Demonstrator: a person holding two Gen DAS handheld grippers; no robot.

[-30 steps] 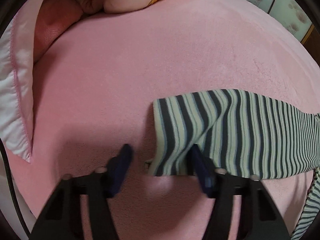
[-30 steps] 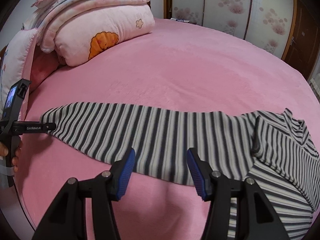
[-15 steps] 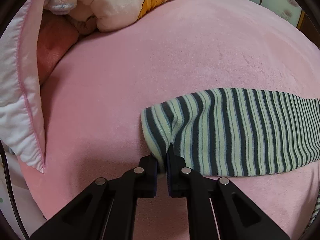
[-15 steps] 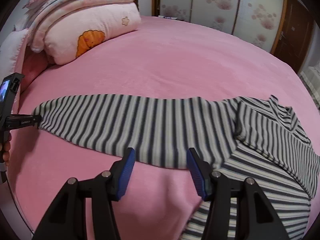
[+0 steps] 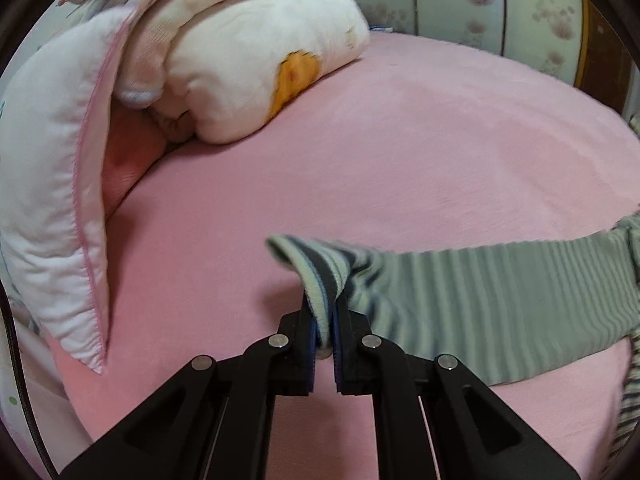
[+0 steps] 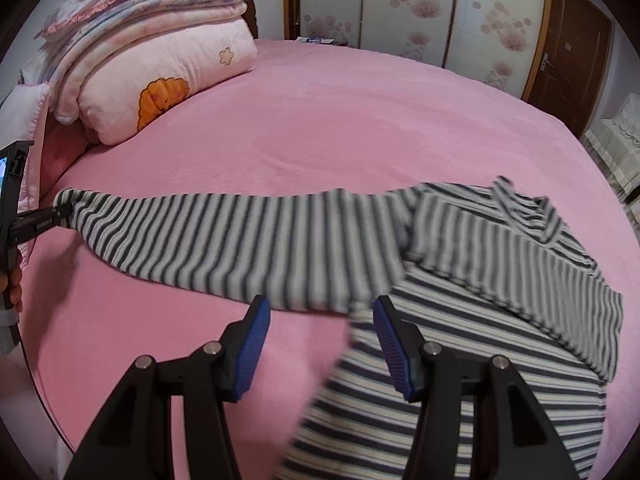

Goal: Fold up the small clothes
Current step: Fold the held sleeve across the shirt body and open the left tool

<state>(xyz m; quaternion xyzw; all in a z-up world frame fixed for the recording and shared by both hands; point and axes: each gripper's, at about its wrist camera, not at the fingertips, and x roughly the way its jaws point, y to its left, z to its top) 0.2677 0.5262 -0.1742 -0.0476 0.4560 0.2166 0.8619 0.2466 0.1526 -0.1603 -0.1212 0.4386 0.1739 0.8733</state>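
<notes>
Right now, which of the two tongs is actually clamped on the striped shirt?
The left tongs: shut on the cuff of the striped shirt's outstretched sleeve. The right tongs hang open above the sleeve's near edge, gripping nothing.
</notes>
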